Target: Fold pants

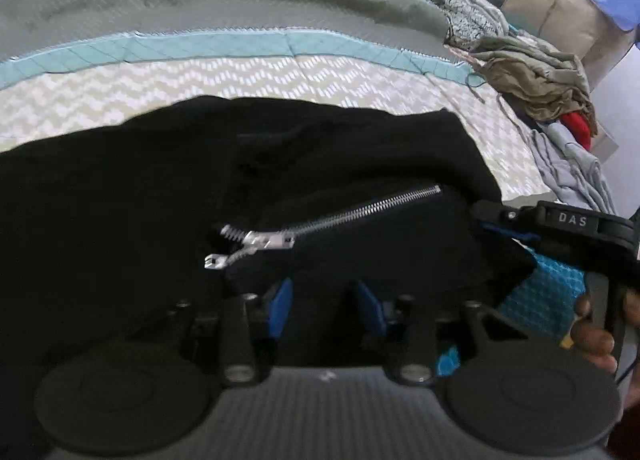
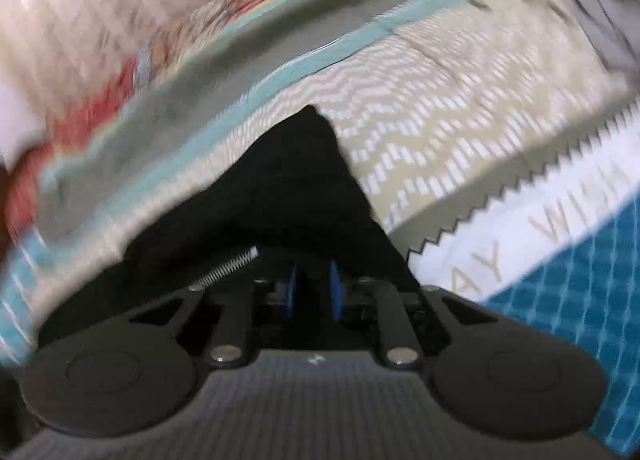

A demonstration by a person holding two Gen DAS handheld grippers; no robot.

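black pants point(image 1: 160, 188) with a zipper point(image 1: 360, 212) lie on the bed point(image 1: 240, 76) mid-frame, left gripper point(image 1: 326, 306) parted around fabric at bottom centre, right gripper point(image 2: 314, 288) clenched on the pants' edge.

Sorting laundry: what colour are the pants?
Black, with a silver zipper; the pants show best in the left wrist view.
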